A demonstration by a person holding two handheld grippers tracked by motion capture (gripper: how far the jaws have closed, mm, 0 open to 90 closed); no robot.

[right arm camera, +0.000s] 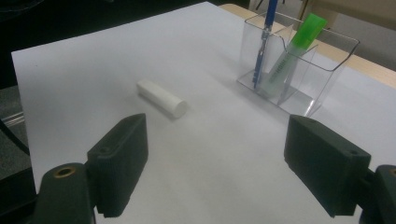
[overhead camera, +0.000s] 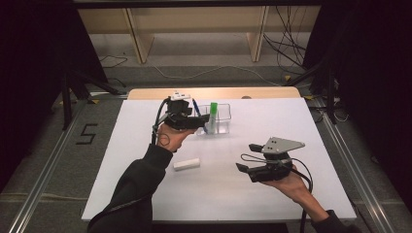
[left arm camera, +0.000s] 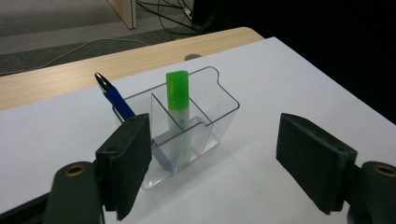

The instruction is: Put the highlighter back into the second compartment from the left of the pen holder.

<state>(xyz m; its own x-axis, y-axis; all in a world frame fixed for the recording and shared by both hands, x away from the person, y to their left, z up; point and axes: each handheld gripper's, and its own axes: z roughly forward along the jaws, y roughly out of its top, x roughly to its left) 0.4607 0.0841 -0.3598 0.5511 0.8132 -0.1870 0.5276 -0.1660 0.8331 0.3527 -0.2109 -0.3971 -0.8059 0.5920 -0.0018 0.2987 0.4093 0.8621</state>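
Two claws are hovering over a white bench [overhead camera: 145, 194]. Left claw [overhead camera: 203, 119] is gaping wide, gripping nothing, just beside a clear organiser [overhead camera: 222, 112] at the far middle, where a green highlighter [overhead camera: 214, 110] and a blue pen [left arm camera: 116, 101] are standing in separate compartments. Right claw [overhead camera: 247, 158] is hanging open and empty at the near right. One white cylinder [overhead camera: 186, 164] is lying between them. Grey floor, cables and wooden frames are showing beyond

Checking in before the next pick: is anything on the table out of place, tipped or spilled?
One item is loose: the white cylinder lies on its side on the white table, apart from the clear organizer. The green highlighter and blue pen lean inside the organizer. Nothing looks spilled or damaged.
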